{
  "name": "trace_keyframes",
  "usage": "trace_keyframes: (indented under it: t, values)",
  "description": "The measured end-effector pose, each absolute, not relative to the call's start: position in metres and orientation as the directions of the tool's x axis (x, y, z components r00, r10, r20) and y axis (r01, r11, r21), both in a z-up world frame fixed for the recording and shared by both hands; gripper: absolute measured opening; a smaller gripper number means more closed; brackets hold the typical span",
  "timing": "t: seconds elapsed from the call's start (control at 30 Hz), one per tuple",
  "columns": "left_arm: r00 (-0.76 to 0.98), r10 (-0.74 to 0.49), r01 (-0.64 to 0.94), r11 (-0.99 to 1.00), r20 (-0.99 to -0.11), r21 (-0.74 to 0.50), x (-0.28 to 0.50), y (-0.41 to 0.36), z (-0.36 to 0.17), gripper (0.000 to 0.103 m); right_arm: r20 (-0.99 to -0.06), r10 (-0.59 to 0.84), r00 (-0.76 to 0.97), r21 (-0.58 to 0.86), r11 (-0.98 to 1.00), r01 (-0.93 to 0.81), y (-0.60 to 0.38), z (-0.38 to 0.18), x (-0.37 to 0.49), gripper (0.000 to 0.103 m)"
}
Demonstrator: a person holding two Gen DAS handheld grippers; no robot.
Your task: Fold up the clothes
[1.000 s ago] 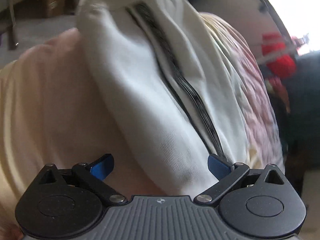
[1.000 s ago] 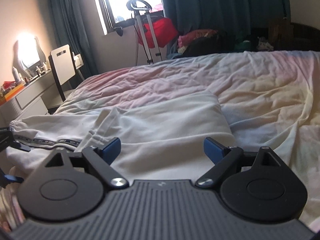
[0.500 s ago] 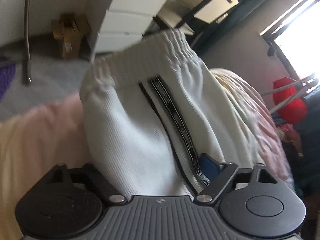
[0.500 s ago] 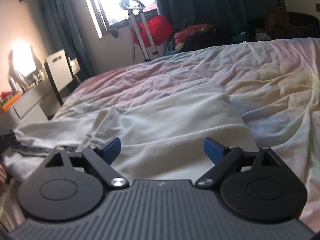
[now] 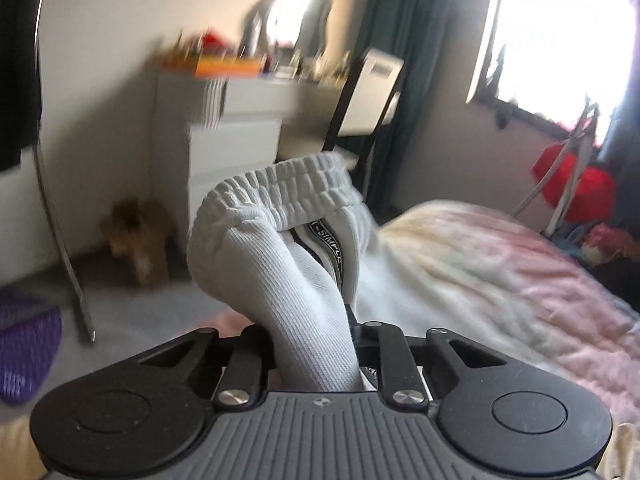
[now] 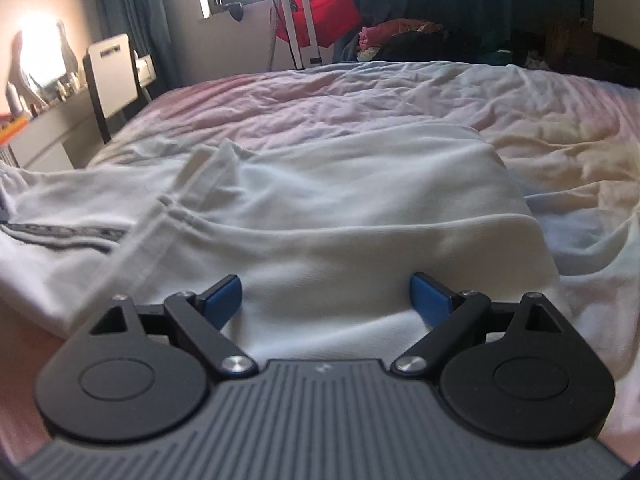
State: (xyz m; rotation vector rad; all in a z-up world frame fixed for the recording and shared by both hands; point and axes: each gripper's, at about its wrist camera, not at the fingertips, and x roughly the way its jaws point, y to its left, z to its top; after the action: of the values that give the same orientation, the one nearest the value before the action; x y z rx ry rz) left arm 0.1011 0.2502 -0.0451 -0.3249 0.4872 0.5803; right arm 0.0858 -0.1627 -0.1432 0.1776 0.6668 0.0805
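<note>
Your left gripper [image 5: 316, 344], jaws just closing, is pinching the white sweatpants [image 5: 280, 264] below the waistband; your right gripper [image 6: 326, 300] is hovering wide apart over their flat fold edge.

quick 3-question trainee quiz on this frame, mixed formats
1. True or false: the left tongs are shut on the white pants.
2. The right tongs are: A) shut on fabric B) open over the pants C) out of view.
3. What do the pants lie on in the right wrist view?

Key:
1. True; the jaws have just been closing, with fabric between them.
2. B
3. The bed.
</note>
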Motion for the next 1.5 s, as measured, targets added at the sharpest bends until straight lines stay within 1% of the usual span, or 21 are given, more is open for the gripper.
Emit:
trace_keyframes:
  t: [0.13, 0.2, 0.27, 0.33, 0.43, 0.57, 0.7, 0.77, 0.87, 0.93, 1.0, 1.13, 1.17, 1.23, 1.27, 1.3, 1.33, 1.37, 1.4, 1.47, 1.5]
  values:
    - [0.819, 0.432, -0.511, 0.848, -0.376, -0.139, 0.095, 0.203, -0.002, 0.017, -0.565, 0.163, 0.809, 0.280, 0.960, 0.002, -0.185, -0.127, 0.077, 0.091]
    - [0.858, 0.414, -0.469, 0.873, -0.304, -0.134, 0.086, 0.178, 0.018, 0.017, -0.524, 0.202, 0.828, 0.367, 0.930, 0.005, -0.202, -0.117, 0.071, 0.091]
    - [0.884, 0.399, -0.438, 0.890, -0.244, -0.130, 0.080, 0.148, 0.035, 0.017, -0.484, 0.214, 0.849, 0.416, 0.909, 0.008, -0.215, -0.107, 0.066, 0.091]
    - [0.902, 0.385, -0.414, 0.900, -0.197, -0.136, 0.072, 0.116, 0.051, 0.017, -0.452, 0.195, 0.870, 0.421, 0.907, 0.015, -0.227, -0.097, 0.062, 0.091]
    - [0.926, 0.358, -0.371, 0.921, -0.119, -0.118, 0.067, 0.058, 0.064, 0.016, -0.429, 0.138, 0.893, 0.416, 0.907, 0.059, -0.247, -0.086, 0.059, 0.091]
    - [0.943, 0.331, -0.331, 0.940, -0.025, -0.075, 0.059, -0.027, 0.060, 0.016, -0.394, 0.083, 0.915, 0.461, 0.879, 0.118, -0.284, -0.076, 0.055, 0.091]
    - [0.957, 0.289, -0.288, 0.957, 0.038, -0.018, 0.059, -0.106, 0.034, 0.016, -0.356, 0.026, 0.934, 0.509, 0.844, 0.170, -0.321, -0.071, 0.046, 0.091]
    - [0.966, 0.254, -0.255, 0.967, 0.042, 0.018, 0.063, -0.142, 0.015, 0.016, -0.347, 0.001, 0.938, 0.540, 0.818, 0.198, -0.337, -0.074, 0.042, 0.091]
    - [0.986, 0.168, -0.168, 0.981, 0.009, 0.099, 0.073, -0.193, -0.021, 0.016, -0.341, -0.033, 0.939, 0.571, 0.787, 0.236, -0.353, -0.081, 0.041, 0.091]
    - [0.994, 0.107, -0.101, 0.981, -0.029, 0.168, 0.072, -0.225, -0.049, 0.016, -0.341, -0.056, 0.938, 0.586, 0.768, 0.259, -0.362, -0.086, 0.041, 0.092]
    - [0.994, 0.052, -0.030, 0.975, -0.094, 0.222, 0.074, -0.248, -0.077, 0.016, -0.342, -0.070, 0.937, 0.600, 0.752, 0.275, -0.370, -0.091, 0.041, 0.092]
    - [0.968, -0.012, 0.080, 0.961, -0.250, 0.266, 0.093, -0.266, -0.117, 0.017, -0.350, -0.050, 0.936, 0.623, 0.733, 0.272, -0.379, -0.103, 0.048, 0.092]
    - [0.957, -0.026, 0.109, 0.955, -0.289, 0.274, 0.097, -0.271, -0.127, 0.019, -0.351, -0.033, 0.936, 0.636, 0.725, 0.264, -0.381, -0.106, 0.050, 0.092]
    - [0.943, -0.062, 0.156, 0.950, -0.327, 0.272, 0.101, -0.272, -0.131, 0.023, -0.348, 0.005, 0.938, 0.664, 0.707, 0.242, -0.383, -0.111, 0.054, 0.092]
    - [0.941, -0.066, 0.167, 0.944, -0.332, 0.284, 0.100, -0.268, -0.130, 0.027, -0.346, 0.026, 0.938, 0.677, 0.699, 0.230, -0.383, -0.113, 0.056, 0.092]
    - [0.939, -0.071, 0.177, 0.938, -0.336, 0.297, 0.099, -0.264, -0.129, 0.045, -0.343, 0.048, 0.938, 0.690, 0.691, 0.217, -0.384, -0.115, 0.059, 0.092]
    - [0.933, -0.079, 0.193, 0.933, -0.351, 0.304, 0.100, -0.261, -0.126, 0.056, -0.338, 0.077, 0.938, 0.707, 0.678, 0.199, -0.384, -0.117, 0.061, 0.092]
    - [0.925, -0.098, 0.218, 0.928, -0.367, 0.302, 0.099, -0.255, -0.123, 0.073, -0.329, 0.112, 0.937, 0.728, 0.663, 0.176, -0.384, -0.119, 0.064, 0.092]
    - [0.913, -0.129, 0.256, 0.919, -0.386, 0.300, 0.097, -0.250, -0.118, 0.078, -0.320, 0.147, 0.936, 0.748, 0.646, 0.154, -0.383, -0.122, 0.066, 0.092]
    - [0.896, -0.168, 0.320, 0.886, -0.410, 0.337, 0.090, -0.241, -0.111, 0.079, -0.312, 0.210, 0.927, 0.777, 0.617, 0.122, -0.380, -0.126, 0.071, 0.092]
    - [0.892, -0.167, 0.336, 0.867, -0.421, 0.367, 0.088, -0.231, -0.109, 0.080, -0.308, 0.239, 0.921, 0.791, 0.603, 0.108, -0.378, -0.129, 0.074, 0.092]
